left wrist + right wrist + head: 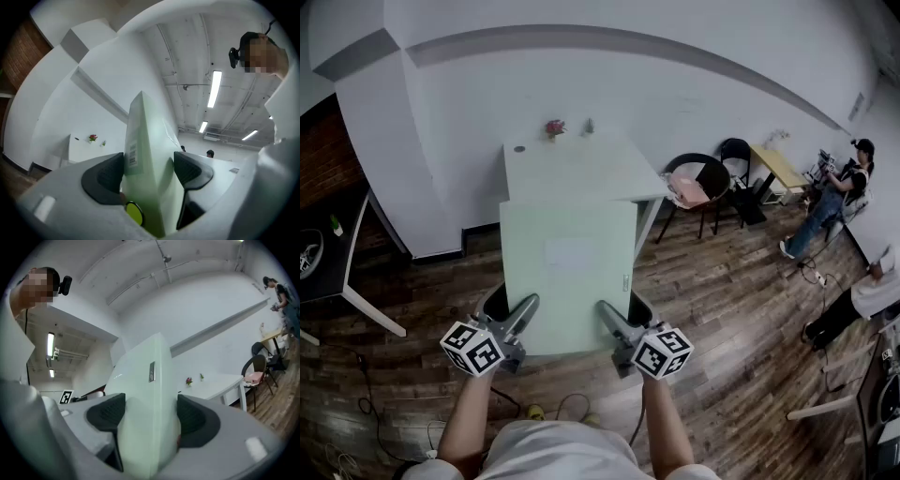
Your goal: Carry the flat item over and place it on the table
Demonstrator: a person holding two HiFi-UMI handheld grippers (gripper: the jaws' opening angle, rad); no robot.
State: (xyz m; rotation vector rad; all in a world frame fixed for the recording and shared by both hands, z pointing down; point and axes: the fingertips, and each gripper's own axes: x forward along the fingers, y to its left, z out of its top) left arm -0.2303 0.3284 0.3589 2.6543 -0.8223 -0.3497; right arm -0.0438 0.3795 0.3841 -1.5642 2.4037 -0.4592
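The left gripper [521, 317] and right gripper [612, 325] clamped the box [570, 272] by its near edge, so it could sag and slip out.

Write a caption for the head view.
Left gripper and right gripper hold a flat green box before the white table.

The box [569, 272] looks smooth, the table [581, 167] matt, the floor [722, 305] wooden.

One flat box [569, 272], two grippers: left gripper [149, 171], right gripper [150, 416], one white table [581, 167], two black chairs [713, 175] [734, 148], two potted plants [555, 127] [589, 125], two bystanders [839, 192] [874, 292]
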